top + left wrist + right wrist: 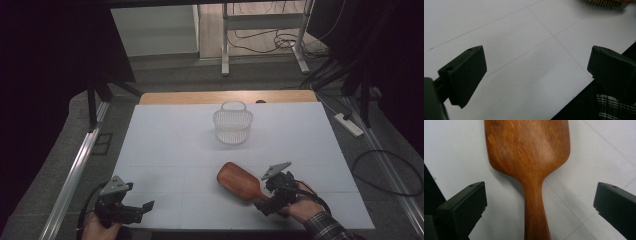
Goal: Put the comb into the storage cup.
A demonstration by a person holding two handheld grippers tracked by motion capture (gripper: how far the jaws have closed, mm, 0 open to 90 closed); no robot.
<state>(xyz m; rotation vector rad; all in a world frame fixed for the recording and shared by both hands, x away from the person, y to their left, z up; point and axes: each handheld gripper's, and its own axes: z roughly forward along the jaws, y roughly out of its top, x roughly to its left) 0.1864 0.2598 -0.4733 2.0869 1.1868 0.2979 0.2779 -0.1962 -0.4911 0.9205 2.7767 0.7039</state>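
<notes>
A wooden hairbrush [239,181] lies back-up on the white table [165,140], handle toward the near edge. My right gripper [265,202] is open, a jaw on each side of the handle and clear of it. In the right gripper view the brush [529,152] runs up the middle between the wide jaws of the right gripper [540,202]. My left gripper [142,210] rests at the near left corner, open and empty. In the left gripper view, the left gripper [536,67] has bare table between its jaws, with the brush's bristles [606,2] at the top right.
A white wire basket [233,122] with a handle stands upright at the table's far middle. Beyond the table are metal frame legs [225,45], and on the floor cables and a power strip [348,125]. The table's near edge [584,90] runs close under the left gripper.
</notes>
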